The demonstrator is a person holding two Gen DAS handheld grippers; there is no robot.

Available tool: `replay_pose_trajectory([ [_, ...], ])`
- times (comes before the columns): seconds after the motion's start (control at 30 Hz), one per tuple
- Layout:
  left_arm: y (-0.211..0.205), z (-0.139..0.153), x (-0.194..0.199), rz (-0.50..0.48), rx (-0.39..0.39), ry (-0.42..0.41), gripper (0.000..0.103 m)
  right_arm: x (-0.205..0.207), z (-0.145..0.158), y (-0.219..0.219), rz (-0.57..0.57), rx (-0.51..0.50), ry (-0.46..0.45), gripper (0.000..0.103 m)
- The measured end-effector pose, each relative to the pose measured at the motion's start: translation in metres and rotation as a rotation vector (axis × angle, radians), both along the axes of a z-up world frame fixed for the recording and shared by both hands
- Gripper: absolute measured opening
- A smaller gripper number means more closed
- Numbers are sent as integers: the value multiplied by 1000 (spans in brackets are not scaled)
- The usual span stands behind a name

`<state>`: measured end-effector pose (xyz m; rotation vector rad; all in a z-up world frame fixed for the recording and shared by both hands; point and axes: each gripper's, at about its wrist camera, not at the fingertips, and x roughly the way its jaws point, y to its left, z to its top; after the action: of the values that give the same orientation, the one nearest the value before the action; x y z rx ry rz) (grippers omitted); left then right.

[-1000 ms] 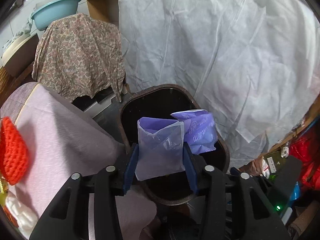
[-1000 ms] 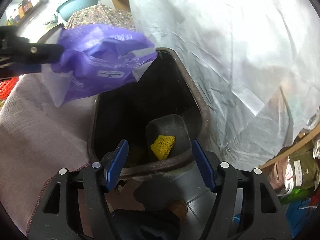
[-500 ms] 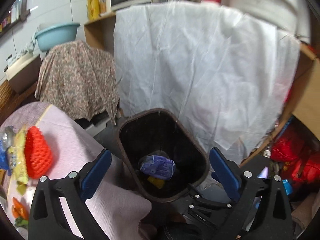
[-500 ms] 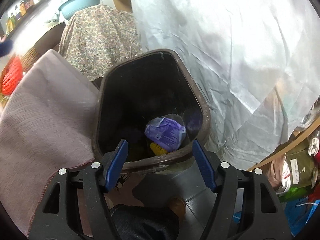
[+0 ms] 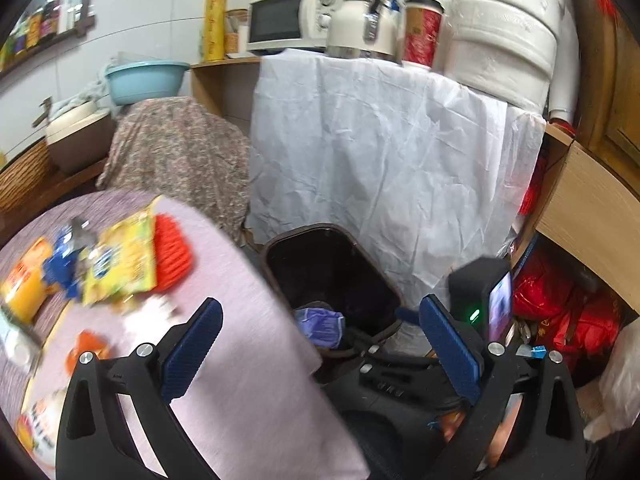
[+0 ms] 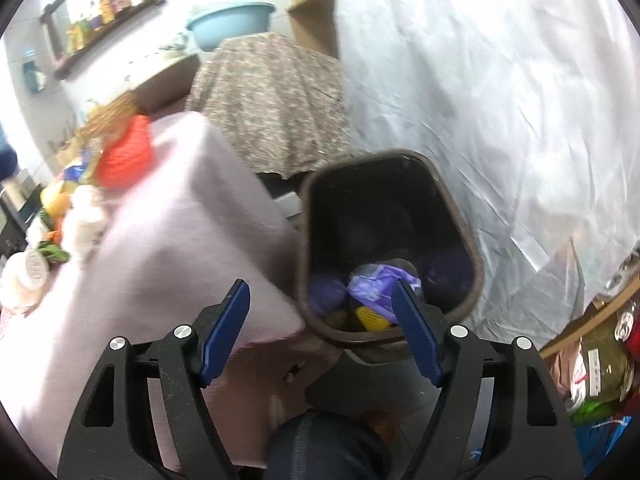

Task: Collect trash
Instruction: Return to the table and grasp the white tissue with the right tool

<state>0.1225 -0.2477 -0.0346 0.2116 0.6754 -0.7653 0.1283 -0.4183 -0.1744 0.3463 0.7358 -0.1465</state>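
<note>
A dark brown trash bin (image 5: pixel 280 248) (image 6: pixel 308 216) stands on the floor beside the pink-clothed table (image 5: pixel 248 344) (image 6: pixel 168 240). A crumpled purple bag (image 5: pixel 320 322) (image 6: pixel 376 286) lies inside it, over a yellow net piece (image 6: pixel 370 316). My left gripper (image 5: pixel 320 344) is wide open and empty, above the table's corner and the bin. The jaws of my right gripper (image 6: pixel 324 328) are opening, nothing between them; it hangs over the bin's near rim. On the table lie a red foam net (image 5: pixel 172 252) (image 6: pixel 126 158), a yellow packet (image 5: pixel 120 264), an orange pack (image 5: pixel 22 284) and other blurred litter.
A white sheet (image 5: pixel 384 168) drapes the shelf behind the bin, with a microwave (image 5: pixel 292 20) and paper rolls (image 5: pixel 508 36) on top. A patterned cloth (image 5: pixel 180 160) covers something at the left. Red bags (image 5: pixel 560 304) fill the right floor. A person's knee (image 6: pixel 324 444) is below.
The left gripper opened and dropped the purple bag into the bin, then rose and swung left so the table's litter came into view. The right gripper rose and pulled back a little.
</note>
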Motion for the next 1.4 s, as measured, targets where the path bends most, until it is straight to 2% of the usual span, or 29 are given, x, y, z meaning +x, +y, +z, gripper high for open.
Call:
replay_pose_trajectory([
  [0.2,69,-4,3,156,-40,16,97,0,37,35,86,10,-68,73],
  [0.33,114,-4,8,271,-34,10,97,7,50,61,166,15,-84,73],
  [0.53,173,2,14,403,-25,-33,97,28,56,101,298,26,-62,73],
  [0.7,206,2,26,462,-13,-27,95,52,58,127,356,11,-38,73],
  [0.83,218,0,40,460,7,-10,89,74,60,140,377,-15,-9,73],
  [1.03,220,0,63,450,27,34,88,102,54,151,405,-4,33,66],
  [1.07,220,0,65,449,31,40,88,105,52,153,408,-9,40,64],
  [1.13,216,1,68,444,50,34,88,107,47,154,421,-7,53,43],
  [1.17,213,1,69,436,57,32,88,105,47,155,415,-21,45,39],
  [1.4,187,0,74,387,78,47,88,90,49,149,430,-9,17,33],
])
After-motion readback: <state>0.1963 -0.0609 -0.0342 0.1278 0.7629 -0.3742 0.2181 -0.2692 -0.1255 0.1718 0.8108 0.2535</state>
